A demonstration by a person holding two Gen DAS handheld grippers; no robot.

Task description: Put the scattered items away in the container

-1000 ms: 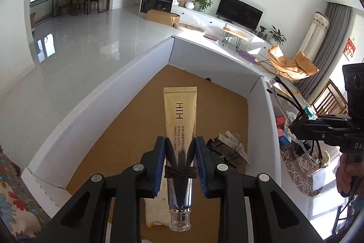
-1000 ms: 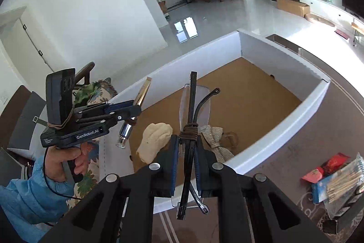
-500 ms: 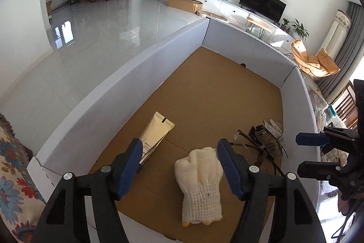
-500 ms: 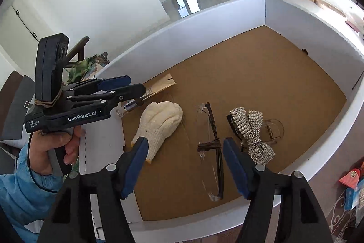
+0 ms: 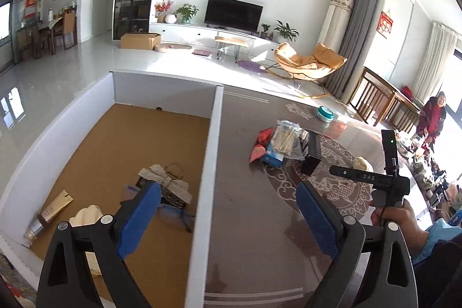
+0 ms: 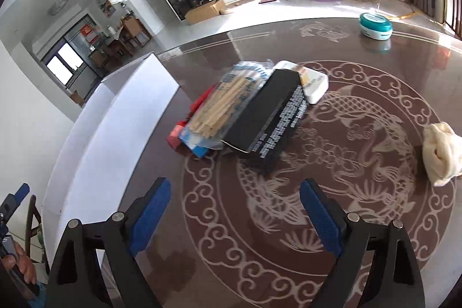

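The white-walled container (image 5: 212, 163) has a cardboard floor. On it lie a gold tube (image 5: 55, 210), a white glove (image 5: 86, 217), a sparkly bow clip (image 5: 166, 182) and clear glasses (image 5: 173, 210). My left gripper (image 5: 228, 218) hangs over the container's right wall, its jaws opening with nothing between them. My right gripper (image 6: 235, 217) hovers above the patterned table, its jaws also opening and empty. Ahead of it is a pile: a black box (image 6: 268, 120), a packet of wooden sticks (image 6: 228, 106), a white box (image 6: 311, 82) and red packets (image 6: 196, 111). A cream glove (image 6: 441, 152) lies to the right.
A teal jar (image 6: 375, 25) stands near the table's far edge. The container wall (image 6: 115, 120) borders the table on the left in the right wrist view. A hand (image 5: 387, 212) holds the right gripper's handle at the right. A person in red (image 5: 433, 117) is far off.
Both grippers have opened and let go. The tube and the glasses now lie in the container. Both grippers have swung right, away from the container and toward the pile on the table.
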